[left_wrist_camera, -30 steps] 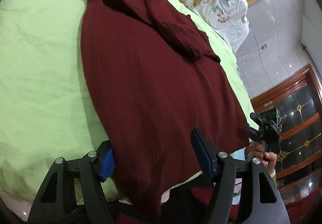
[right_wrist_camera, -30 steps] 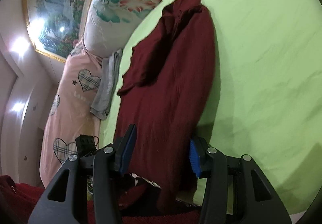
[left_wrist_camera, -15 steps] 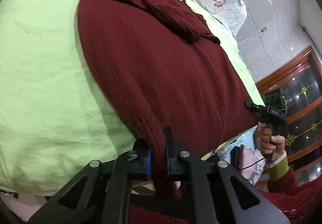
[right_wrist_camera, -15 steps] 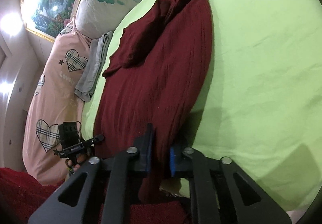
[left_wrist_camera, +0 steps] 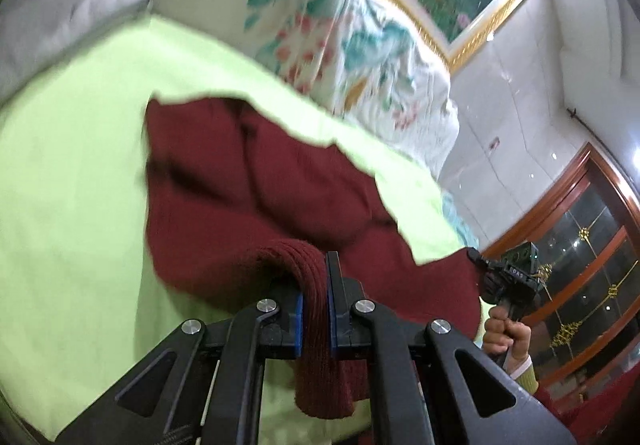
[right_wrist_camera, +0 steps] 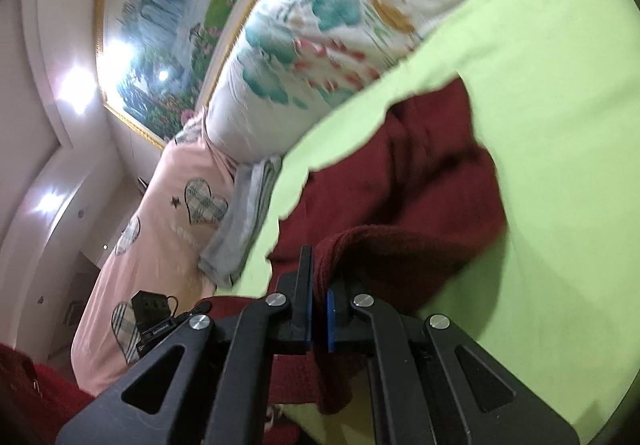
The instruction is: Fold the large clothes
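Maroon sweater lies on the green bed, hem corners pinched in your left claw and right claw; uneven lifting could slip the thick knit free, or skew the fold

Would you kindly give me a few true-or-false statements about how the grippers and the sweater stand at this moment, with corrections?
1. The left gripper is shut on the maroon sweater. True.
2. The right gripper is open, clear of the cloth. False: it pinches the sweater's hem.
3. The sweater lies on a light green sheet. True.
4. The floral quilt covers the sweater. False: it lies beyond the sweater, apart from it.
5. A folded grey garment lies beside a pink quilt. True.
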### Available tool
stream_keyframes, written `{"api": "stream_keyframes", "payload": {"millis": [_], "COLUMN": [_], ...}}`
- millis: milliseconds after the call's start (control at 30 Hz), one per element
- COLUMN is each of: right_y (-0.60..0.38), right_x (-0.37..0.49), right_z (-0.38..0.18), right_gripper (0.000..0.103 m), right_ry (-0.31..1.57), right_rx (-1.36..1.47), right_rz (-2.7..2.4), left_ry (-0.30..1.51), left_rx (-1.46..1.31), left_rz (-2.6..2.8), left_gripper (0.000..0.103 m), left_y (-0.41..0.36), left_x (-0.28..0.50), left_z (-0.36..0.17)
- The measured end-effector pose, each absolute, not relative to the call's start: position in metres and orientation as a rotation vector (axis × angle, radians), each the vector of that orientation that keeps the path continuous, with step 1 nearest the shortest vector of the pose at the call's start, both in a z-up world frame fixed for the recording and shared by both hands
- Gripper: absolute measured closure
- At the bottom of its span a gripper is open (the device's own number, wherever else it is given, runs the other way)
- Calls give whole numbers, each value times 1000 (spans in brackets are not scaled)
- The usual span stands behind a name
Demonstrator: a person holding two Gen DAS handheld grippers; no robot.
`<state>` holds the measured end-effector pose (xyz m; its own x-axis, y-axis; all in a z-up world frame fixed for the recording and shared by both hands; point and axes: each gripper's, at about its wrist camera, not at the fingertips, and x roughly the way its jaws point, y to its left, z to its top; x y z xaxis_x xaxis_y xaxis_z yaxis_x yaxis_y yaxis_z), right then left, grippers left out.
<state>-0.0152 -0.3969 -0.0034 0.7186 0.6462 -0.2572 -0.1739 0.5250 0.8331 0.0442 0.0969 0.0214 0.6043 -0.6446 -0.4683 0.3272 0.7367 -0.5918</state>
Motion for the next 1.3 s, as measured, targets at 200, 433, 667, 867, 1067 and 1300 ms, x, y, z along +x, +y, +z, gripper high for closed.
{"api": "stream_keyframes", "payload": {"millis": [200, 433, 667, 867, 1067, 1300], "right_y": [-401, -405, -391, -396, -407, -318], "right_x": [65, 161, 235, 241, 200, 170], "right_z": [19, 3, -51, -93, -62, -27], "right_gripper": [98, 98, 98, 95, 73, 74], "right_ry": [577, 633, 787, 847, 757, 820], "right_rx": [866, 857, 773, 865, 825, 538], "right_rz": [471, 367, 223, 229, 177, 481], "left_ry": [661, 711, 867, 917, 888, 913], "left_rx": [-473, -456, -427, -455, -464, -410], "left_rz": [-518, -386, -249, -257, -279, -523], "left_gripper": [96, 96, 96, 91, 73, 73], "left_y": [95, 89, 83, 85, 88, 27], "left_x": [118, 223, 309, 320, 273, 225], "left_z": [50, 35, -35, -65, -43, -33]}}
